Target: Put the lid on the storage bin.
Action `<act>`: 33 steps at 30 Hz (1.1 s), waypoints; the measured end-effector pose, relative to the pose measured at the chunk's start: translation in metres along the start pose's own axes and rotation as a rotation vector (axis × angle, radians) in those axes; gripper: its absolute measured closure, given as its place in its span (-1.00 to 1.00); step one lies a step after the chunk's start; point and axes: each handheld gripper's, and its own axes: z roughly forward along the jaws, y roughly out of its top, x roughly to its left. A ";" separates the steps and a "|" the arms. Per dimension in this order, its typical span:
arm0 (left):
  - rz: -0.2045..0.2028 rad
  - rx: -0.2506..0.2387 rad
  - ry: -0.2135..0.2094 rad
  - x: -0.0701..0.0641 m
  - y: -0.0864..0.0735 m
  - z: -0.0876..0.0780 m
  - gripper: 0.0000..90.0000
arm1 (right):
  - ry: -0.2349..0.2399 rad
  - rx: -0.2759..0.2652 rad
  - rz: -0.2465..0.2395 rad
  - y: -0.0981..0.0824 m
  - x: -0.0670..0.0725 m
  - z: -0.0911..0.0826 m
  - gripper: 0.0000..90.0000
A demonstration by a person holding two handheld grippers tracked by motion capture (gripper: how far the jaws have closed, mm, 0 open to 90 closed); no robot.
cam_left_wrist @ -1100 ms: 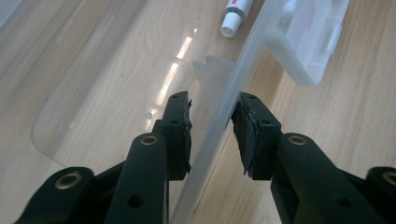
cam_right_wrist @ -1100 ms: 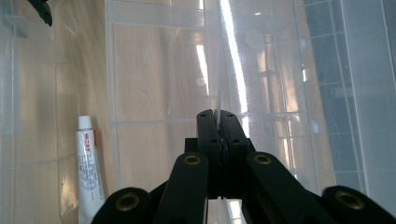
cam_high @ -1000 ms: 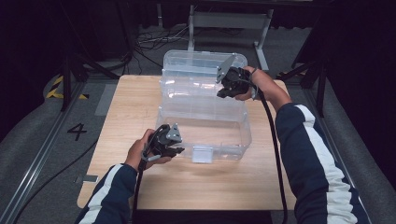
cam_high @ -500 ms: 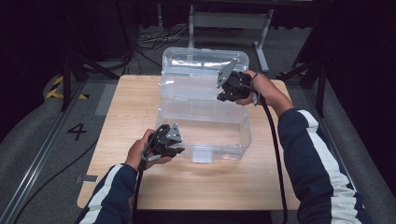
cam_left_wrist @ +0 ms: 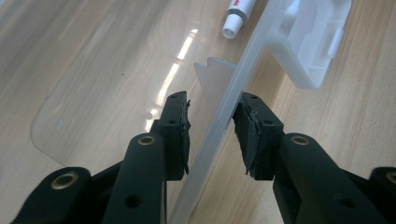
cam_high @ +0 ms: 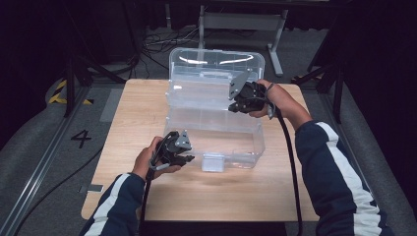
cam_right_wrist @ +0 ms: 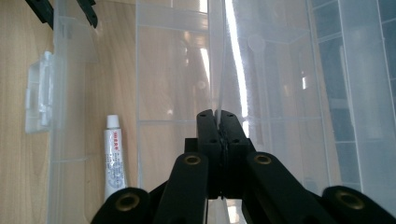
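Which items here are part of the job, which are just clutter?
In play:
- clear box, lid up
- inner tray, pinched by right hand-held gripper
- left hand-held gripper, open astride the front wall
- tube inside the box

Lying about:
- floor cables
- metal stand
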 end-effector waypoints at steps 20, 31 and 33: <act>0.012 -0.014 0.016 -0.001 -0.001 0.000 0.43 | -0.013 -0.017 -0.020 -0.004 0.020 -0.001 0.97; 0.016 -0.019 0.023 -0.002 -0.002 0.001 0.41 | -0.017 -0.032 -0.018 -0.007 0.027 -0.001 0.95; 0.016 -0.019 0.024 -0.002 -0.002 0.001 0.41 | -0.013 -0.037 -0.011 -0.007 0.027 -0.001 0.95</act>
